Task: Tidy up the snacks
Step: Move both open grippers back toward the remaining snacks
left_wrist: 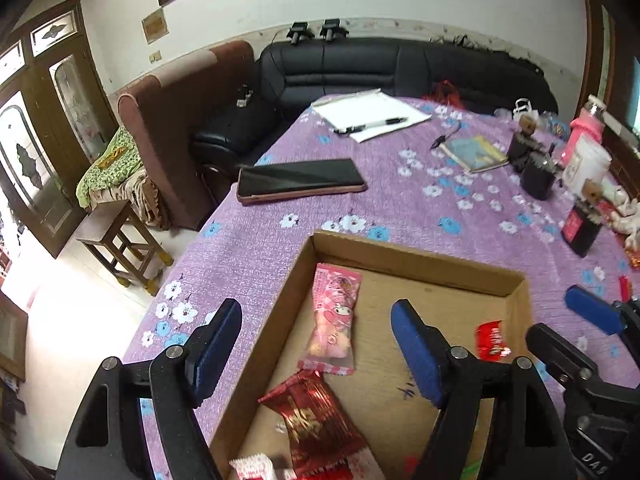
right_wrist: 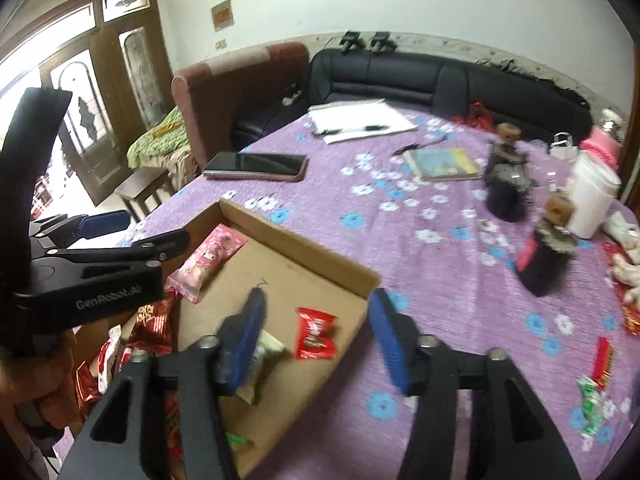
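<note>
both hand-held grippers, left [left_wrist: 316, 344] and right [right_wrist: 316, 336], stand apart and empty over the cardboard box [right_wrist: 304, 240]. recommend collecting loose snacks [right_wrist: 602, 364] at lower right of the surface [right_wrist: 440, 264] next.

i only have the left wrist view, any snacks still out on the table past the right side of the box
Observer: Yes. A red stick-shaped snack and a green-and-white wrapped candy lie on the purple tablecloth to the right of the cardboard box.
Operator: is my right gripper holding anything
Observer: No. The right gripper is open, and a pale wrapped snack lies in the box beside its left finger.
Operator: more snacks near the box corner closest to me?
Observer: Yes, several red-and-white packets sit piled there, under the left gripper.
</note>
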`<state>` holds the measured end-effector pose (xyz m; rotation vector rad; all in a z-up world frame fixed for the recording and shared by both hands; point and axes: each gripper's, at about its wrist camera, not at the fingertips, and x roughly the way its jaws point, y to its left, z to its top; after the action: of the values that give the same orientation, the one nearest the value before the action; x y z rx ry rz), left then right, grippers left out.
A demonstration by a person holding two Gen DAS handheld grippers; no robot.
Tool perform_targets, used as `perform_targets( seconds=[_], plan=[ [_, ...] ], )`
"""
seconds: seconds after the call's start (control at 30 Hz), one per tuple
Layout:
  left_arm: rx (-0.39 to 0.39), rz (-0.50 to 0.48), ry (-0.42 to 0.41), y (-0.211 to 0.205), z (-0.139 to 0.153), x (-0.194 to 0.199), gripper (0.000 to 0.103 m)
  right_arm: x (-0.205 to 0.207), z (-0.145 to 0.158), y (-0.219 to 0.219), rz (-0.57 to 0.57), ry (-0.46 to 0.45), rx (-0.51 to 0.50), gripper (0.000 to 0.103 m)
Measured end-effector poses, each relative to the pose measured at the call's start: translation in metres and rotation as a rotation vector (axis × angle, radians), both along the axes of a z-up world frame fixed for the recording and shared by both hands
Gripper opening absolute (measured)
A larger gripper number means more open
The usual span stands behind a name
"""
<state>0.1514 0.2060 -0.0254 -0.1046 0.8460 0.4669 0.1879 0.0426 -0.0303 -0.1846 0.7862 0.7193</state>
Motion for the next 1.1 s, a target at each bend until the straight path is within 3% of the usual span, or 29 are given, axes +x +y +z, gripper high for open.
perform_targets(
  seconds=[0.07, 0.3, 0.63, 0.87, 1.1],
  plan=[
    [-0.008, -0.002, -0.016, -0.006, 0.003, -0.005, 0.086, -0.004, 0.006, -0.015, -0.021, -0.012, 0.018, 0.065],
    [-0.021, -0.042, -0.053, -0.036, 0.014, -0.015, 0.088, -0.012, 0.008, -0.066, -0.093, -0.013, 0.04, 0.071],
    [-0.088, -0.204, -0.099, -0.11, 0.025, -0.02, 0.093, -0.006, -0.017, -0.177, -0.289, 0.009, 0.015, 0.072],
    [-0.091, -0.295, -0.074, -0.162, 0.016, -0.013, 0.097, 0.019, -0.038, -0.248, -0.427, 0.049, 0.007, 0.074],
    [-0.099, -0.338, -0.011, -0.189, -0.004, 0.0, 0.097, 0.039, -0.057, -0.249, -0.376, 0.038, -0.048, 0.074]
  ],
)
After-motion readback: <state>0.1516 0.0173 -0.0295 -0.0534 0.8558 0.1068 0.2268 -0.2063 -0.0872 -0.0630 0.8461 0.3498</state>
